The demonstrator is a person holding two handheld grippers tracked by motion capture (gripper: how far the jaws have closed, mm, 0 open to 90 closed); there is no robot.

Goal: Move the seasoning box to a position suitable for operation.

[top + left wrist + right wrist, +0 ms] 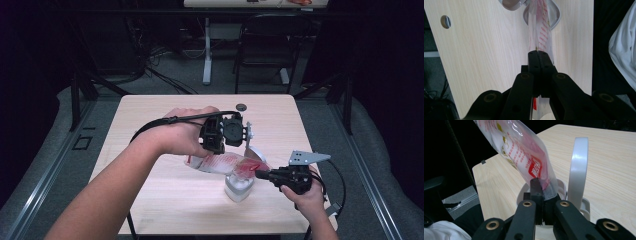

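Forearms enter from the bottom of the high view. At centre, the left gripper pinches one end of a clear, red-printed plastic bag; at lower right, the right gripper clamps the other end over a white container with its lid flipped up, on the wooden table.

Black jaws fill the bottom of the left gripper view, closed on the bag, which runs to the container at the top edge.

Right gripper view, lower centre: jaws pressed on the bag's corner, just beside the upright lid. A sideways tug could tip the container or spill contents outside its mouth.
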